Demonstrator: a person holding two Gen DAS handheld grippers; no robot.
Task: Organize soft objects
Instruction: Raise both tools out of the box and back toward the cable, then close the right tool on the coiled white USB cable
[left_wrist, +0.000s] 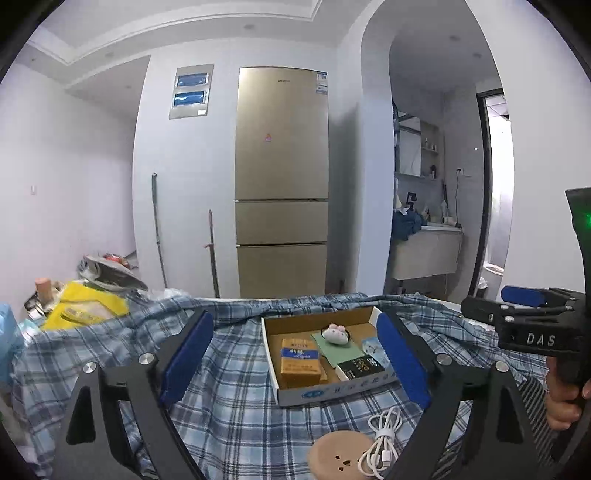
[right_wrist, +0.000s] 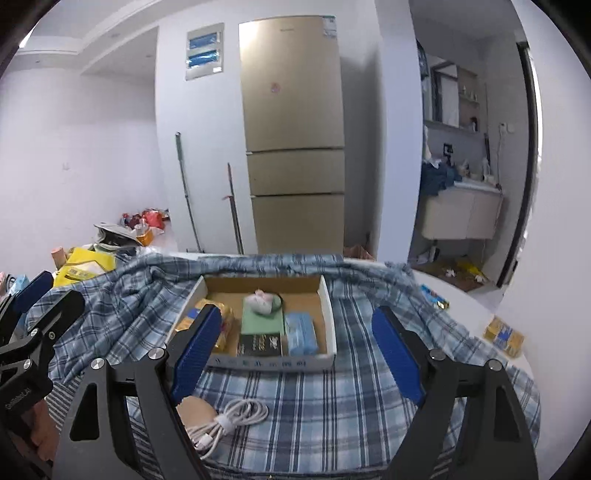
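A shallow cardboard box (left_wrist: 284, 395) (right_wrist: 328, 317) lies on a blue plaid cloth (left_wrist: 229, 402) (right_wrist: 325, 413). In it sit a small white and pink plush toy (left_wrist: 335, 334) (right_wrist: 263, 302), an orange tissue pack (left_wrist: 298, 360) (right_wrist: 224, 325), a green pad (left_wrist: 340, 352) (right_wrist: 263, 321), a black packet (left_wrist: 360, 367) (right_wrist: 260, 345) and a blue tissue pack (right_wrist: 301, 333). My left gripper (left_wrist: 295, 363) is open and empty, above the cloth before the box. My right gripper (right_wrist: 295, 354) is open and empty, also before the box.
A coiled white cable (left_wrist: 380, 439) (right_wrist: 229, 421) and a round tan disc (left_wrist: 341, 456) (right_wrist: 195, 408) lie on the cloth nearest me. An orange pack (right_wrist: 504, 336) lies on the white table edge at right. Clutter (left_wrist: 85, 306) sits at left. A fridge (left_wrist: 281, 177) stands behind.
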